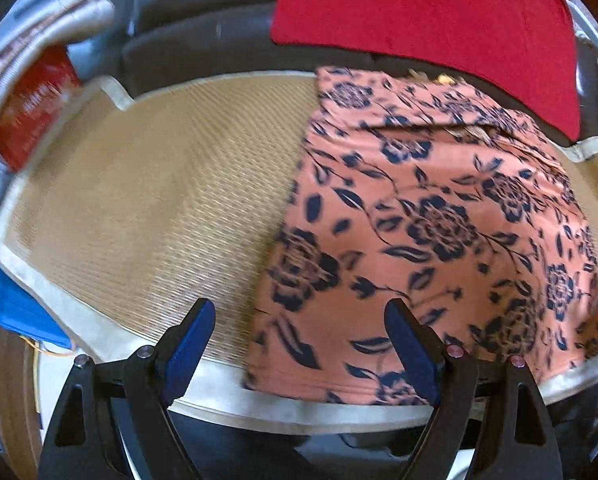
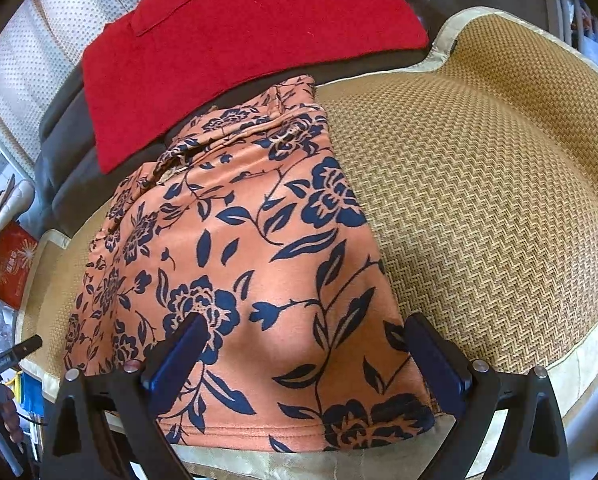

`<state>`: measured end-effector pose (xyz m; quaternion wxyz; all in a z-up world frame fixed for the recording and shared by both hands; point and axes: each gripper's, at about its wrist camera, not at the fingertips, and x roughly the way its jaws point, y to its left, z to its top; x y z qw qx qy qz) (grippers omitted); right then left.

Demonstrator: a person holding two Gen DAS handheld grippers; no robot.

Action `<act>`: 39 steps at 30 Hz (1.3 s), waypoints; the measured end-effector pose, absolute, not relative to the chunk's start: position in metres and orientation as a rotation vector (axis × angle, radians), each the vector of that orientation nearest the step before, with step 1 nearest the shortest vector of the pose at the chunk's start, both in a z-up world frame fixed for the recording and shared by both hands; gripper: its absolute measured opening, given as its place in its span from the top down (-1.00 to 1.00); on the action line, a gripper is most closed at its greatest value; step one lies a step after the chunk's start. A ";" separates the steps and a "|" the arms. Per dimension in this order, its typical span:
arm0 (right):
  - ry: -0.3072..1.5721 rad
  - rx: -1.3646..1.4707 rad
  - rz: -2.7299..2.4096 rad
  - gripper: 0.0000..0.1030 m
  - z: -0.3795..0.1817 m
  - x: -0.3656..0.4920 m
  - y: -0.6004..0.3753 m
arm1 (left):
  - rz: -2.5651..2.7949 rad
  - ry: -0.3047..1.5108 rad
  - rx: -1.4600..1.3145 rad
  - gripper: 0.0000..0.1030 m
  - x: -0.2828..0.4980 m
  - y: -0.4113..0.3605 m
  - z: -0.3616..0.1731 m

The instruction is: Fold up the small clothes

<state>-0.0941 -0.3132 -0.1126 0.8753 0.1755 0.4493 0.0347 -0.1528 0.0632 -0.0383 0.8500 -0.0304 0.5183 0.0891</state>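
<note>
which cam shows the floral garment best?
Right wrist: the floral garment is sharp, with its near hem in view. Left wrist shows it motion-blurred, its right side running toward the frame edge.

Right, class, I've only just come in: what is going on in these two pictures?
A person holds a gripper in each hand above an orange floral garment lying folded on a woven mat. The left gripper and the right gripper are both open, gripping nothing. A red cloth lies behind.
</note>
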 end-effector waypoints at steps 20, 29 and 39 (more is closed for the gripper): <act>0.989 0.352 0.046 -0.94 -0.115 -0.087 -0.317 | 0.053 1.144 -0.113 -0.68 -0.136 0.040 -0.054; 1.017 0.329 0.032 -0.94 -0.116 -0.082 -0.317 | -0.060 1.147 -0.094 -0.68 -0.130 0.011 -0.058; 1.024 0.290 0.031 -0.94 -0.108 -0.082 -0.308 | -0.149 1.119 -0.064 -0.68 -0.130 -0.015 -0.052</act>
